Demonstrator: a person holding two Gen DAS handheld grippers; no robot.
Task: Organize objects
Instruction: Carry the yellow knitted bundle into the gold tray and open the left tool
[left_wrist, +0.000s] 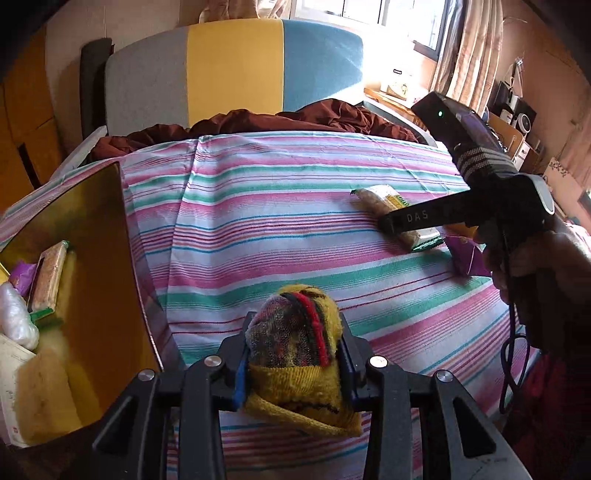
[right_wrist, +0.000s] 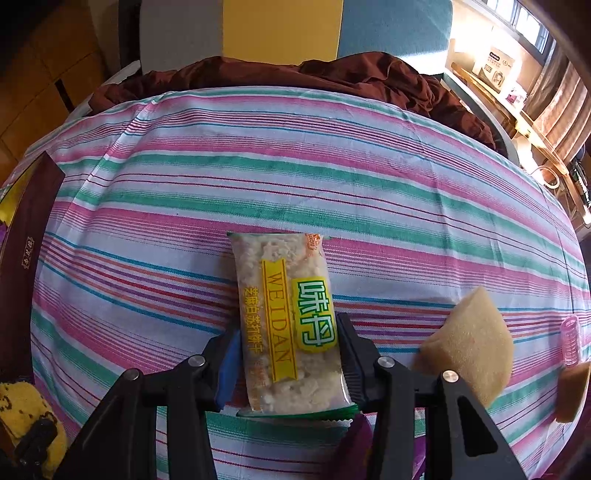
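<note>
Yellow sock (left_wrist: 295, 350) with red-black stripes, pink-green striped sheet (left_wrist: 295, 206)

It was a home bedroom: a striped sheet (left_wrist: 295, 206) covered a bed, a padded headboard (left_wrist: 232, 70) stood at the far end, and curtains (left_wrist: 469, 48) hung far right by a window (left_wrist: 373, 11).

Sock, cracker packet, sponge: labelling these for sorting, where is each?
sock (left_wrist: 295, 332), left wrist view, striped upper part.
cracker packet (right_wrist: 288, 317), right wrist view, label middle.
sponge (right_wrist: 472, 343), right wrist view, broad face.

open striped sheet (left_wrist: 280, 206) mid-bed — free lane | box (left_wrist: 110, 236) wall blocks left | sponge (right_wrist: 469, 343) crowds right — tight
</note>
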